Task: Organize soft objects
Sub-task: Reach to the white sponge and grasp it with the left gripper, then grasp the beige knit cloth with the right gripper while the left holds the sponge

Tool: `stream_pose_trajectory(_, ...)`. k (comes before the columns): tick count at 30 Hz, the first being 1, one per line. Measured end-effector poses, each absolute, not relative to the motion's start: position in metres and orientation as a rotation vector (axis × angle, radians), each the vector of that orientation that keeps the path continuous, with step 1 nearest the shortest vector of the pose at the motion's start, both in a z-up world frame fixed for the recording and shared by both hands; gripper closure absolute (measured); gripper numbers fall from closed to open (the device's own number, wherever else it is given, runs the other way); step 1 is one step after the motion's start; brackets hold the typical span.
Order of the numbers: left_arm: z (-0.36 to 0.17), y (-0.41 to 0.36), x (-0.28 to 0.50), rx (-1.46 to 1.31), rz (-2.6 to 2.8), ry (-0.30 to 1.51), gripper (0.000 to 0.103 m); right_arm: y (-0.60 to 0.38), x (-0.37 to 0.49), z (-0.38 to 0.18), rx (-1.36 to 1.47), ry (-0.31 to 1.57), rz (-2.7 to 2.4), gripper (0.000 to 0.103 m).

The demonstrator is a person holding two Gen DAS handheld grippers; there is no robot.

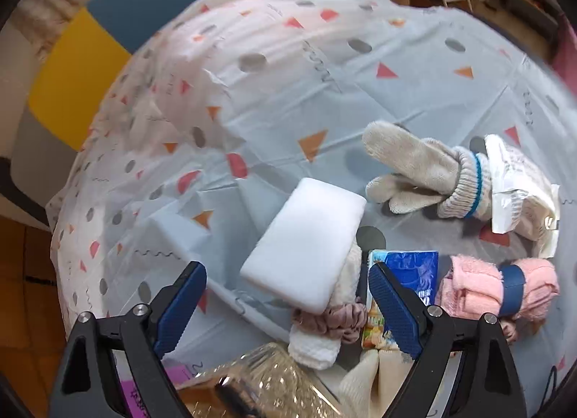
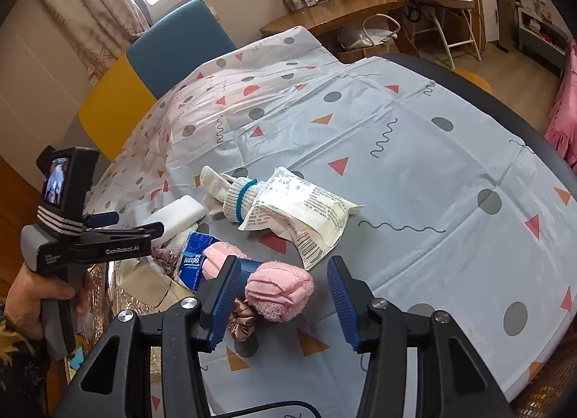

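Note:
A white sponge block (image 1: pixel 306 241) (image 2: pixel 176 216) lies on the patterned tablecloth (image 1: pixel 324 100), just ahead of my left gripper (image 1: pixel 288 291) (image 2: pixel 140 221). That gripper is wide open and its pads (image 1: pixel 180 302) touch nothing. Beside the sponge are a mauve scrunchie (image 1: pixel 324 320), a white cloth (image 1: pixel 313 346) and a blue tissue pack (image 1: pixel 411 273) (image 2: pixel 191 263). A pink towel roll with a blue band (image 1: pixel 501 284) (image 2: pixel 277 288) shows between the fingers of my right gripper (image 2: pixel 285 295), which is open and not pressing it. Beige gloves (image 1: pixel 422 172) (image 2: pixel 223 187) lie further back.
A white printed packet (image 2: pixel 310 209) (image 1: pixel 515 183) rests against the gloves. A shiny pink scrunchie (image 2: pixel 245 320) lies by the towel roll. A gold glittery container (image 1: pixel 259 382) sits at the near edge. Blue and yellow chair backs (image 2: pixel 173 39) stand behind the table. A hand (image 2: pixel 36 295) holds the left gripper.

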State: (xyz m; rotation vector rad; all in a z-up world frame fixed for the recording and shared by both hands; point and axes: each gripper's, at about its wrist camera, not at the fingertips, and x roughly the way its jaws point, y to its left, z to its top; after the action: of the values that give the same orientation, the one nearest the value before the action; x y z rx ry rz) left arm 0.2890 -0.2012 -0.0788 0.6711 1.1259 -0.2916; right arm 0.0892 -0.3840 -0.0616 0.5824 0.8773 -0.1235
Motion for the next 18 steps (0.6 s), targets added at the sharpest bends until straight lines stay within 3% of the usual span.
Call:
stream_pose_trajectory(5,-0.098,-0.208,0.305,0.673,-0.305,1.168,0.011,-0.385,0.091,-0.067,0.590,0.904,-0.119,0.053)
stream_pose_trajectory(7,-0.107,-0.207,0.311,0.662,-0.293,1.195,0.021,-0.385,0.092,-0.069,0.587,0.910,-0.121,0.053)
stream_pose_trajectory(8,-0.111,-0.205,0.313,0.644,-0.301,1.222,0.034,-0.385,0.092,-0.070,0.585,0.913,-0.124,0.053)
stream_pose_trajectory(18,-0.043,-0.180,0.292,0.360,-0.338,1.052,0.038,-0.382,0.095,-0.077,0.554,0.931,-0.135,0.053)
